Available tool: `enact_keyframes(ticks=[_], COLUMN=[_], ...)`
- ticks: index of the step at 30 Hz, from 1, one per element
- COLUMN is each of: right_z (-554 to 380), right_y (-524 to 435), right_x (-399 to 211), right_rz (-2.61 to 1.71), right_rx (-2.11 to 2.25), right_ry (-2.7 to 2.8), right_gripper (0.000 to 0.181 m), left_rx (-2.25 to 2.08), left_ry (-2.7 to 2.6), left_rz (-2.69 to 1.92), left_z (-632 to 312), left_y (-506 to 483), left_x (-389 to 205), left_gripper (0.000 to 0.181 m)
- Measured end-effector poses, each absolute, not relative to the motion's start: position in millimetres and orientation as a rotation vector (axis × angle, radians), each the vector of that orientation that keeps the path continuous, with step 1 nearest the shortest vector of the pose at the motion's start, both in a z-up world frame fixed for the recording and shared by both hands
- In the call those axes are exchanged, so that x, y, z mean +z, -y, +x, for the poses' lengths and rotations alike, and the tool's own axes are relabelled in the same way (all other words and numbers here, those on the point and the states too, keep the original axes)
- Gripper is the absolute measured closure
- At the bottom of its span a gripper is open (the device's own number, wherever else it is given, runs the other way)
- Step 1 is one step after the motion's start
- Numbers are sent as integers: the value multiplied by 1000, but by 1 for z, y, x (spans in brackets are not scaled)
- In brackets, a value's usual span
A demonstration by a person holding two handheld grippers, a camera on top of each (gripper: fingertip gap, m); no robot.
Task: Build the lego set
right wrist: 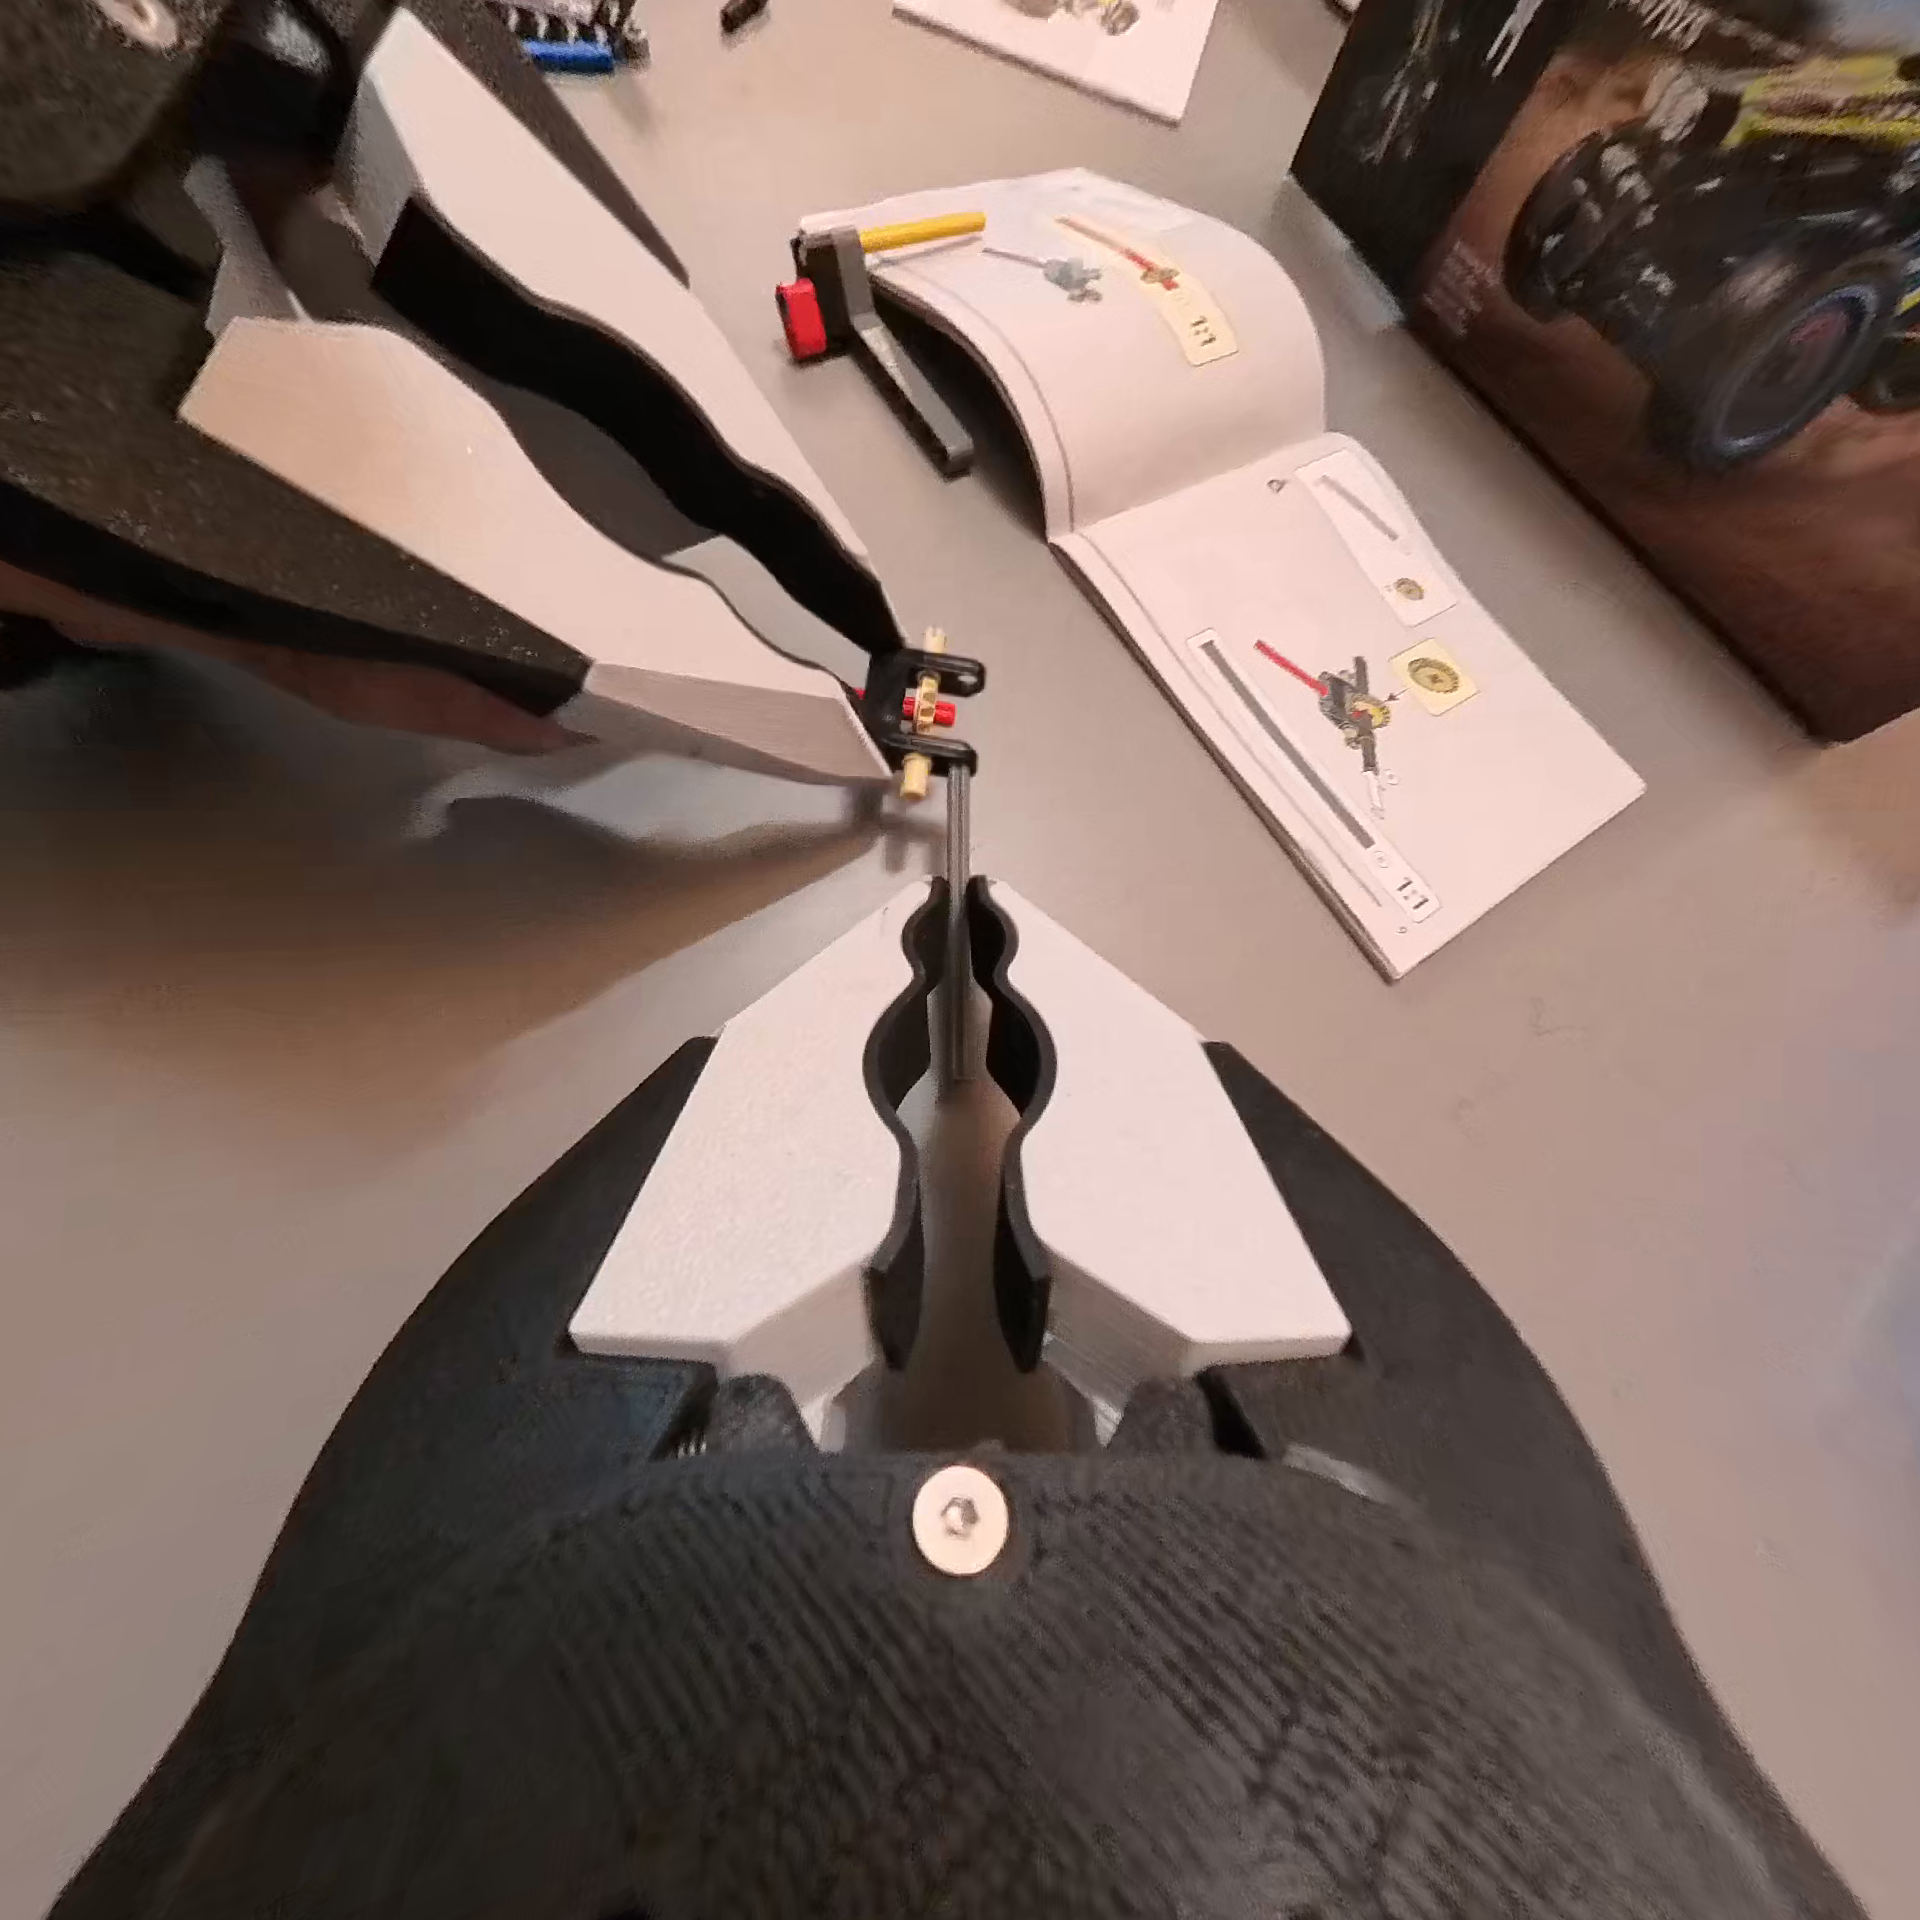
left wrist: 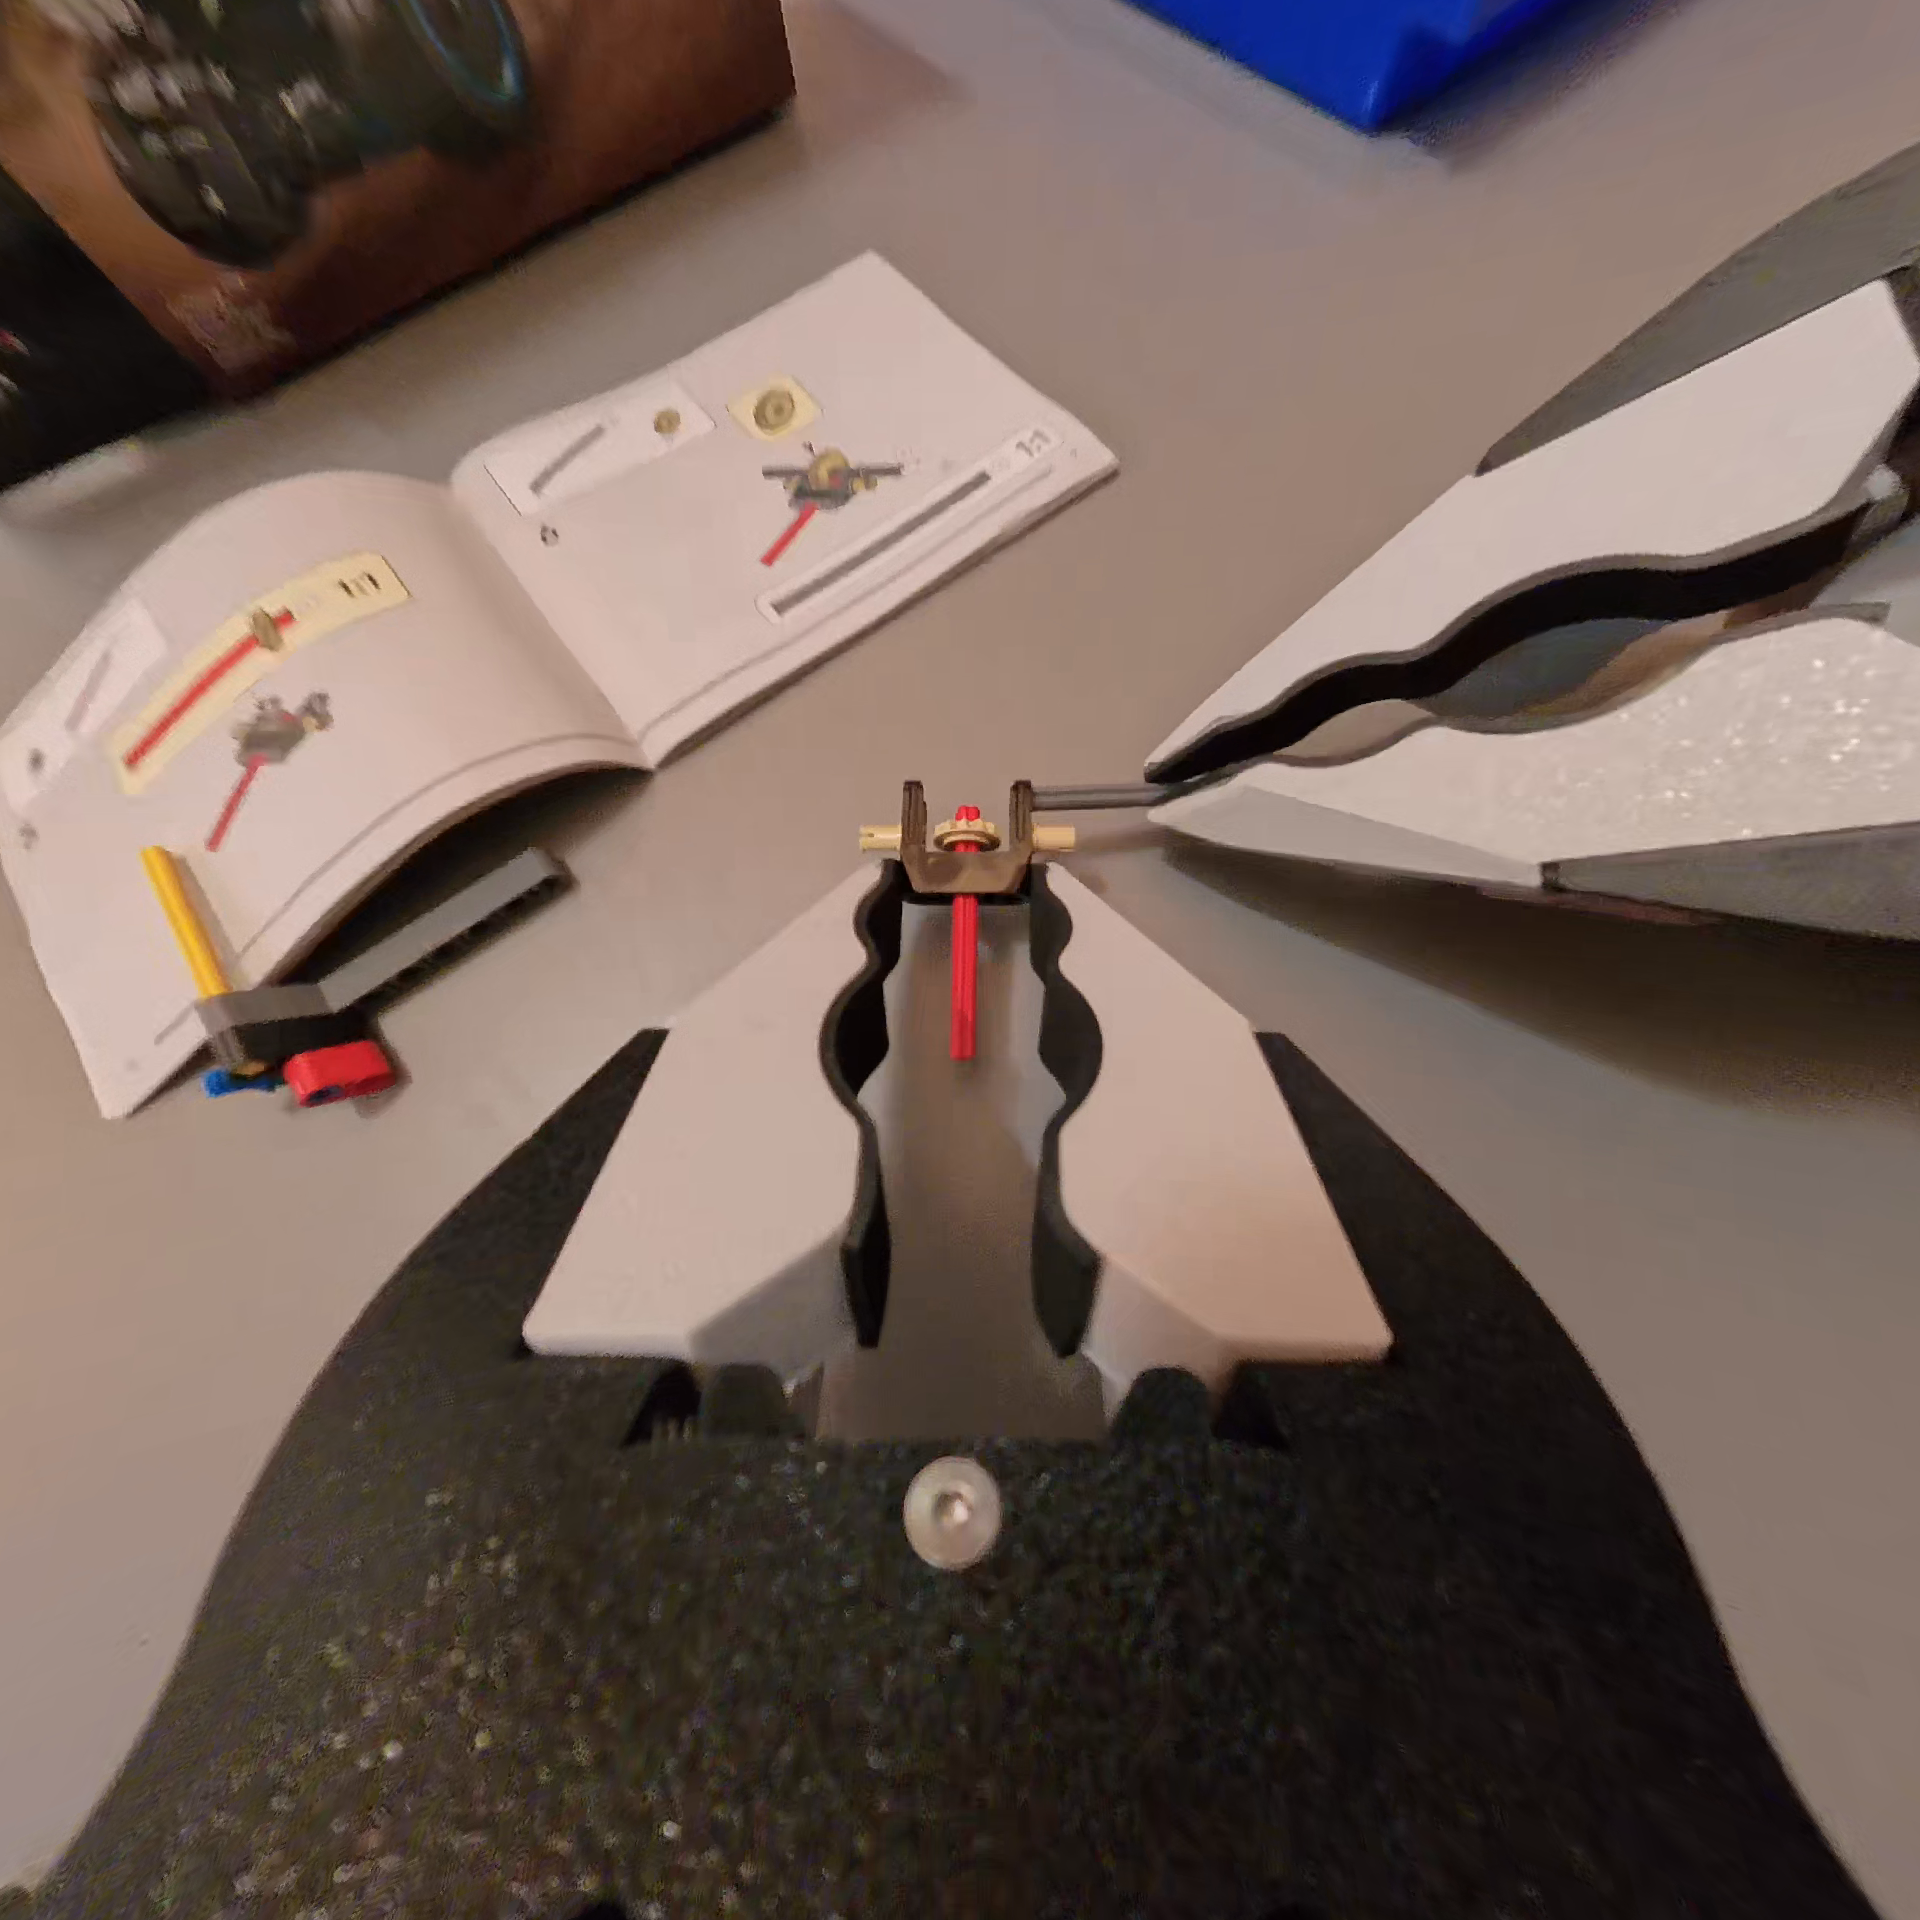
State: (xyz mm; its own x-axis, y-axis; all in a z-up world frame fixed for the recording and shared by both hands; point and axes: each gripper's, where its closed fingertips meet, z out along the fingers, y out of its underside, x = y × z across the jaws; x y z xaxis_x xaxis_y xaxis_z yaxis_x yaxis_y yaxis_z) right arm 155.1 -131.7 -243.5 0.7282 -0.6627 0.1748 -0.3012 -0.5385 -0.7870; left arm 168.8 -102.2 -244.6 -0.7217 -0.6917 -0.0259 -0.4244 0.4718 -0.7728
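Note:
My left gripper (left wrist: 968,883) is shut on a small black frame piece (left wrist: 968,871) with a tan gear, tan pins and a red axle (left wrist: 964,977) running back between the fingers. It shows from the side in the right wrist view (right wrist: 883,717), with the frame (right wrist: 920,712) at its tips. My right gripper (right wrist: 954,891) is shut on a dark grey axle (right wrist: 958,935). The axle's far end meets the lower arm of the frame. In the left wrist view the right gripper (left wrist: 1158,795) comes in from the right with the grey axle (left wrist: 1101,794) touching the frame's right arm.
An open instruction booklet (left wrist: 582,613) lies on the grey table (left wrist: 1299,1091), also in the right wrist view (right wrist: 1299,582). A small assembly with a yellow axle (left wrist: 187,920) and a red piece (left wrist: 338,1075) rests on its corner. The set's box (right wrist: 1683,312) stands behind. A blue object (left wrist: 1351,52) lies far right. My two grippers' fingertips are within a few centimetres of each other.

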Motion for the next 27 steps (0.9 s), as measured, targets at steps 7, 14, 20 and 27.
enact_keyframes(ticks=[7,14,20,27], right_z=[163,163,163,163], right_y=[130,128,125,122], right_x=[-209,-173,-170,-173], right_rz=[-2004,-1813,-1798,-1788], right_rx=[-926,-1146,-1181,-1107], right_ry=[-528,-405,-396,-423], right_gripper=[179,180,179,179], left_rx=[-1282,-1586,-1548,-1409], left_ry=[-2110,-1879,-1800,-1772], left_rz=[-778,-775,-647,-469], left_z=[176,174,170,164], left_y=[102,103,104,109], left_x=[-207,-169,-160,-158], left_gripper=[158,159,159,159])
